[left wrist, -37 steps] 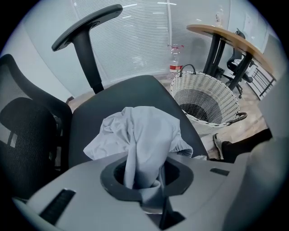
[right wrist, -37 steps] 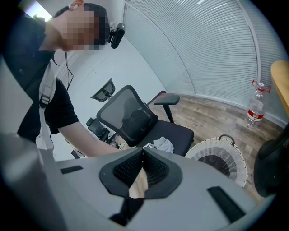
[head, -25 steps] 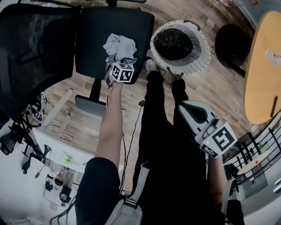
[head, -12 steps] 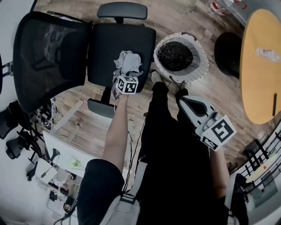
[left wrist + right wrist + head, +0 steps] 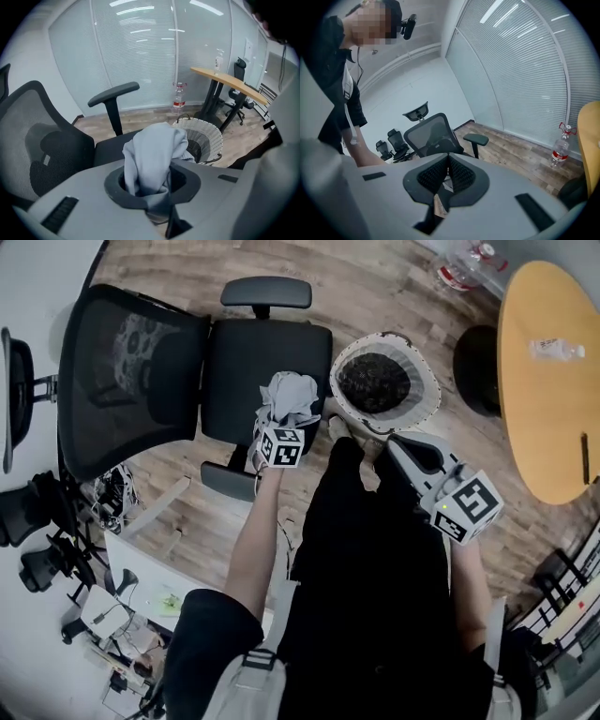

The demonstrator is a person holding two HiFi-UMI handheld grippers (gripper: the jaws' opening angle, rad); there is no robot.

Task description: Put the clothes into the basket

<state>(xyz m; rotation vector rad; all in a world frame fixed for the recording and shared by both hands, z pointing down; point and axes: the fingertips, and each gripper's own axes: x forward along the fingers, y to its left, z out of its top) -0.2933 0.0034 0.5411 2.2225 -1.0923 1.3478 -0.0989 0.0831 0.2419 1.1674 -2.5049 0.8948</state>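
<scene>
A crumpled grey garment [image 5: 289, 397] hangs from my left gripper [image 5: 285, 420], which is shut on it above the front edge of the black chair seat [image 5: 253, 362]. In the left gripper view the grey garment [image 5: 154, 154] bulges up between the jaws and hides the pads. The white wicker basket [image 5: 427, 395] stands on the floor just right of the chair, with dark clothes [image 5: 373, 381] inside; in the left gripper view the basket [image 5: 211, 136] sits behind the cloth. My right gripper [image 5: 405, 448] hovers near the basket's front rim, shut, its ribbed pads [image 5: 459, 176] touching with nothing between them.
A black mesh office chair back [image 5: 127, 371] and armrest [image 5: 267, 292] lie left of the basket. A wooden table [image 5: 544, 399] with a bottle [image 5: 553, 350] is at right, with a dark round base [image 5: 478, 357] beside it. A bottle [image 5: 459, 273] stands on the floor beyond.
My left gripper has lifted the grey garment up off the chair seat and carried it a little toward the basket. The right gripper has risen slightly, still shut.
</scene>
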